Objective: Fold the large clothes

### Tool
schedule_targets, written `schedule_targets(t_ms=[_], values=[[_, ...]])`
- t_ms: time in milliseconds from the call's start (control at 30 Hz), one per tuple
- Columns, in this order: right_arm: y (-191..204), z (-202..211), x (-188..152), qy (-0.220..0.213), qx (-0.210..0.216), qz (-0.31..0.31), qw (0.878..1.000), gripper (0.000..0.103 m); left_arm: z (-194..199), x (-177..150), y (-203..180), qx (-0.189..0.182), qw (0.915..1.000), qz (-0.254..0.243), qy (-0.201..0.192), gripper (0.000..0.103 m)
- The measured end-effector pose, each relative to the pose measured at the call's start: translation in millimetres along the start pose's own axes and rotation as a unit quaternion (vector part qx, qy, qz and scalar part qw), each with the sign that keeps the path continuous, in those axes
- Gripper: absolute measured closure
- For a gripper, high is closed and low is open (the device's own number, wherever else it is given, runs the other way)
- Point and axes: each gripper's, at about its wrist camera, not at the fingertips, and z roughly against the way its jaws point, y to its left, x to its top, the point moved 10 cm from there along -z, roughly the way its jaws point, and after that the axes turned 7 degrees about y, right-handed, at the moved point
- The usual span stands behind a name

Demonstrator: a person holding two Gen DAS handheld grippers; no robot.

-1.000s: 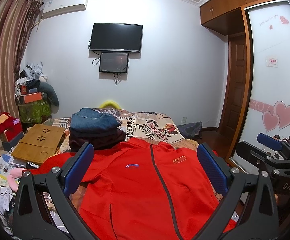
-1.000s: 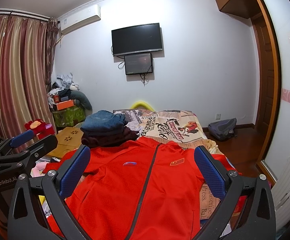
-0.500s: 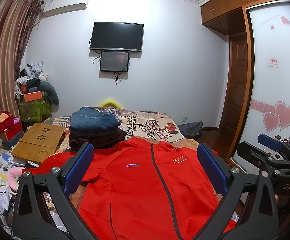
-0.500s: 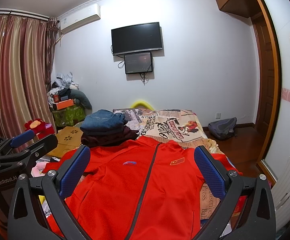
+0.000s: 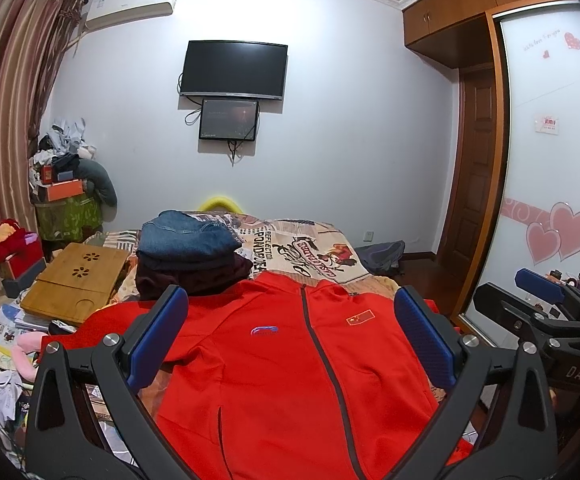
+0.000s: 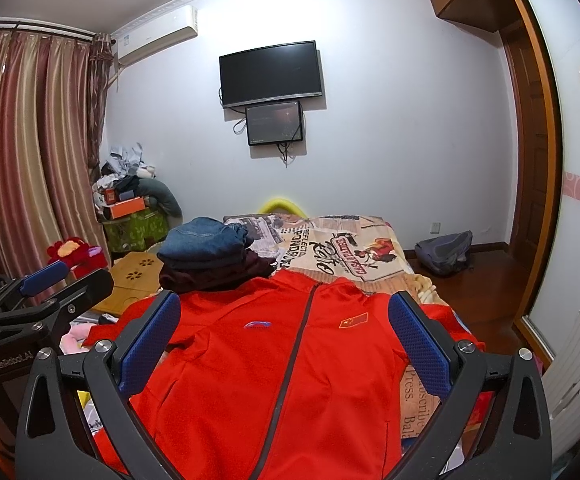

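Bed [image 5: 314, 240] with red jacket [image 5: 290, 380]; both hand-held grippers [image 5: 290, 332] [image 6: 286, 330] level above, apparently gaping, empty.

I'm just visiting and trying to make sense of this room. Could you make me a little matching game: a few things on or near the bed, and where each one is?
Things:
1. red jacket
2. folded jeans
3. grey backpack
4. wooden lap tray

Places:
A. on the floor by the far wall
B. spread flat on the bed, zipped, below both open grippers
C. beside the bed, on the curtain side
D. on top of a dark folded garment on the bed

Pairs: 1-B, 2-D, 3-A, 4-C
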Motion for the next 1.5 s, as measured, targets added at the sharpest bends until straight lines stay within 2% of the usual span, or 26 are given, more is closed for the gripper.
schedule_targets(t_ms=[300,533,767,967,1033,1100,1200,1333,1400,1500], values=[[-2.8,-11.3,1.2,0.013,-0.001,-0.001,1.0,0.0,-10.3,3.4,6.2,0.006,0.9999,0.007,0.009,0.0],[-7.8,-24.8,1.4,0.026,-0.007,-0.003,1.0,0.0,-24.3,11.8,37.6,0.049,0.9987,0.016,0.006,0.0],[-16.3,-51.1,7.7,0.042,-0.017,0.002,0.999,0.0,-43.5,25.0,103.8,0.097,0.9941,0.048,0.004,0.0],[-24.9,-81.4,13.0,0.055,-0.033,0.013,0.998,0.0,-75.6,17.7,191.4,0.152,0.9822,0.107,0.025,0.0],[-27.9,-95.4,14.4,0.064,-0.042,0.018,0.997,0.0,-88.8,9.1,221.2,0.165,0.9764,0.132,0.045,0.0],[-30.3,-109.2,15.2,0.073,-0.048,0.023,0.996,0.0,-100.9,-3.2,254.7,0.183,0.9669,0.167,0.06,0.0],[-33.6,-130.5,13.3,0.091,-0.049,0.024,0.994,0.0,-116.8,-30.9,315.2,0.235,0.9436,0.218,0.081,0.0],[-38.1,-160.8,5.8,0.12,-0.05,0.019,0.991,0.0,-132.2,-72.6,371.5,0.281,0.9202,0.243,0.123,0.0],[-39.8,-172.2,-1.2,0.136,-0.052,0.018,0.989,0.0,-140.0,-98.3,394.4,0.287,0.9094,0.263,0.146,0.0],[-40.1,-191.8,-14.0,0.164,-0.059,0.029,0.984,0.0,-154.4,-139.4,425.4,0.273,0.8919,0.311,0.182,0.0]])
